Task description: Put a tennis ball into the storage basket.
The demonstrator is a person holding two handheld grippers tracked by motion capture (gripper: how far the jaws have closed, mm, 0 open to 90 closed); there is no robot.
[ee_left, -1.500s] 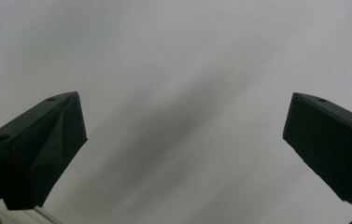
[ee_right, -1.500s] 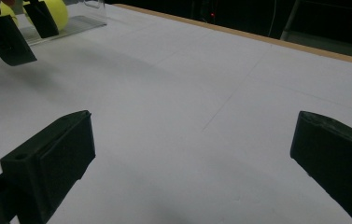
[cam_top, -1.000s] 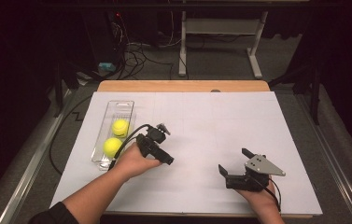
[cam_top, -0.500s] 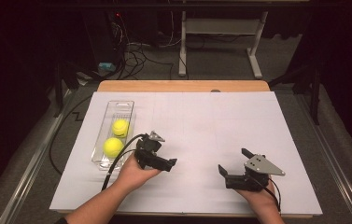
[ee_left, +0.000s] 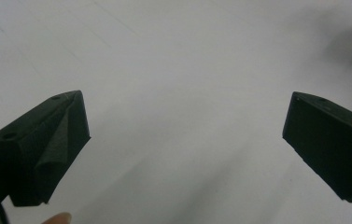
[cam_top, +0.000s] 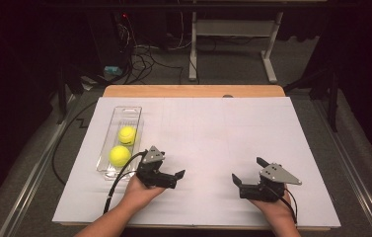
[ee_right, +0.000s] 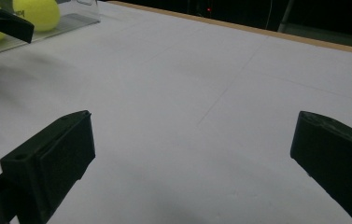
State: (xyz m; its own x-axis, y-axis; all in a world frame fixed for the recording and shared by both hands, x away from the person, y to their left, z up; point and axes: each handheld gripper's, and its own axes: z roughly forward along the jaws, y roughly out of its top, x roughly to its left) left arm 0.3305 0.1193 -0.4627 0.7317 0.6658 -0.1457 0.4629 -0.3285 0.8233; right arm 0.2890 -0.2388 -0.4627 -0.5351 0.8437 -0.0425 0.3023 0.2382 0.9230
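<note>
Both yellow tennis balls [cam_top: 120, 155] sit in the clear plastic tray [cam_top: 129, 113], so the left gripper [cam_top: 171, 178] and right gripper [cam_top: 241, 183] rest near the white table's [cam_top: 213, 128] front edge, jaws apart and empty.

Yellow on white

Two yellow-green balls [cam_top: 120, 155] in a clear tray [cam_top: 124, 114]; white tabletop [cam_top: 223, 133]; both claws black.
</note>
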